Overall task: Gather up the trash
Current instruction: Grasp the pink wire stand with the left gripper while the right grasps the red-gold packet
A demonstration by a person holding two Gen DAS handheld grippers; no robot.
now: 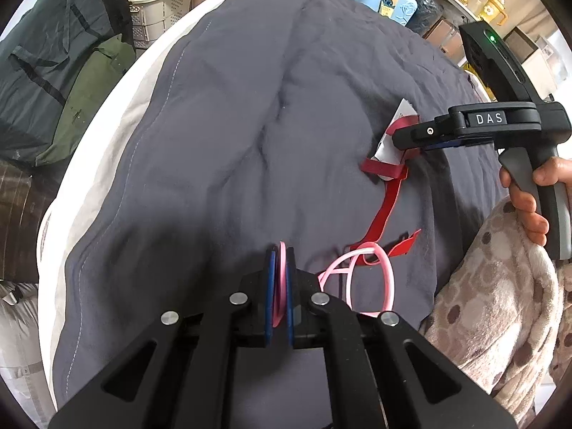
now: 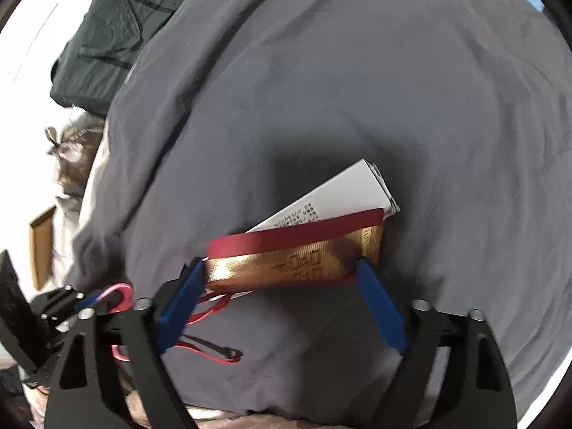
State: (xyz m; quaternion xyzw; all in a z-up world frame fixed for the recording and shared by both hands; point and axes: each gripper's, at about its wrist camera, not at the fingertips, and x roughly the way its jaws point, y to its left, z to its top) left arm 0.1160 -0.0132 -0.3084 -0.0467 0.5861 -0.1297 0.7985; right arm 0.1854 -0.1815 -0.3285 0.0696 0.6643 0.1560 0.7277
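A pink plastic loop (image 1: 371, 279) lies on the grey quilt (image 1: 232, 125); my left gripper (image 1: 281, 254) is shut on one strand of it. A white paper packet (image 2: 343, 189) wrapped in red and gold ribbon (image 2: 293, 261) lies on the quilt. My right gripper (image 2: 280, 268) is open with its blue fingers (image 2: 379, 296) on either side of the ribbon band. In the left wrist view the right gripper (image 1: 404, 143) reaches the packet (image 1: 388, 150) from the right, and the red ribbon (image 1: 384, 211) trails down toward the pink loop.
A spotted fleece blanket (image 1: 500, 304) lies at the right edge of the bed. Dark green bags (image 1: 53, 82) and a beige basket (image 1: 157, 14) stand to the left. Shelves with boxes (image 1: 447, 35) are behind the bed.
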